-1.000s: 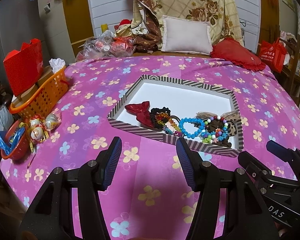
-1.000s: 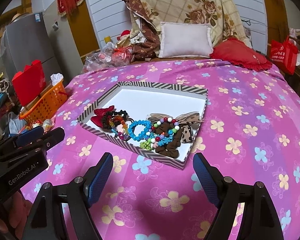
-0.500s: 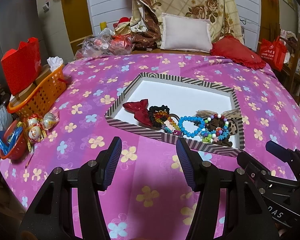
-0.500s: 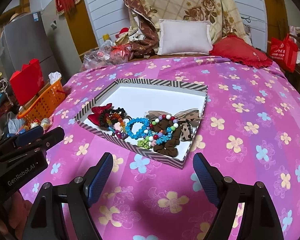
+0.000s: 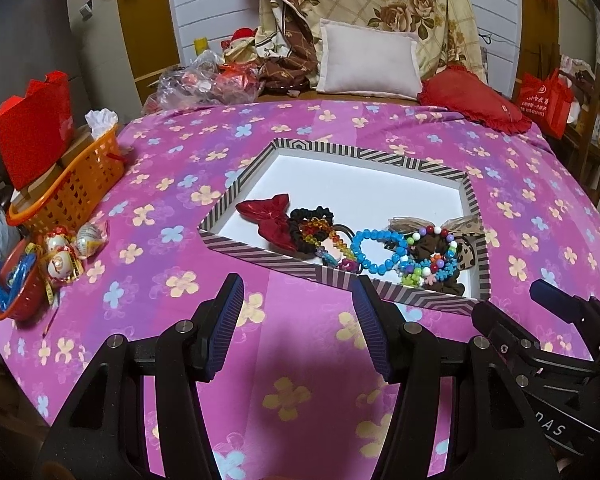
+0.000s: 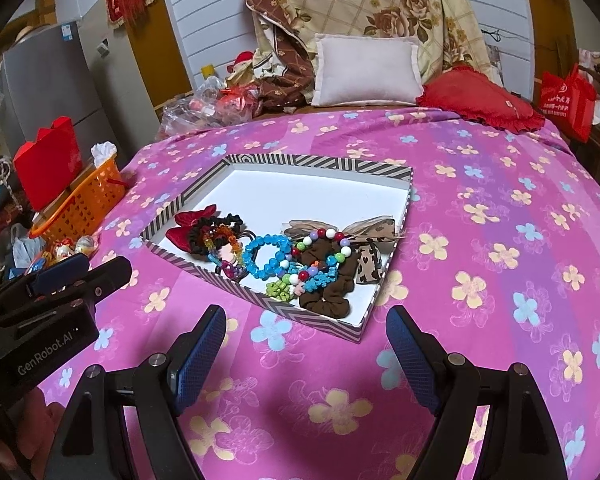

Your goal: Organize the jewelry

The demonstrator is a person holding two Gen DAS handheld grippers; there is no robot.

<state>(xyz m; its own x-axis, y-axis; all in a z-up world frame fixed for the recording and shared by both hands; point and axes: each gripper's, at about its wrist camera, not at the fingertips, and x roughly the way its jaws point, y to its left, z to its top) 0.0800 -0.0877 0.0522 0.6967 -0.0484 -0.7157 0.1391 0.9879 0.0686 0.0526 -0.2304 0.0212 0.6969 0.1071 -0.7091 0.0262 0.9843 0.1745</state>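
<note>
Left wrist view looks down past the left claw [image 5: 298,320], its blue pads spread wide with nothing between them, hanging over a bed covered by a pink flowered sheet [image 5: 172,236]. Just beyond it lies a shallow striped-rim box [image 5: 260,256] with a white floor. Jewelry and hair things crowd the box's near side: a red bow [image 5: 270,216] at the left end, a black scrunchie [image 5: 310,220] touching it, a blue bead bracelet [image 5: 376,250] in the middle, a multicoloured bead bracelet [image 5: 428,254] over a brown scrunchie [image 5: 452,284] toward the right. The far half of the box is bare.

From the right wrist view, the right claw [image 6: 306,354] also stands wide and empty, over the sheet just short of the box's near corner [image 6: 352,330]. An orange basket [image 6: 86,204] sits at the bed's left edge, well apart from the box.
</note>
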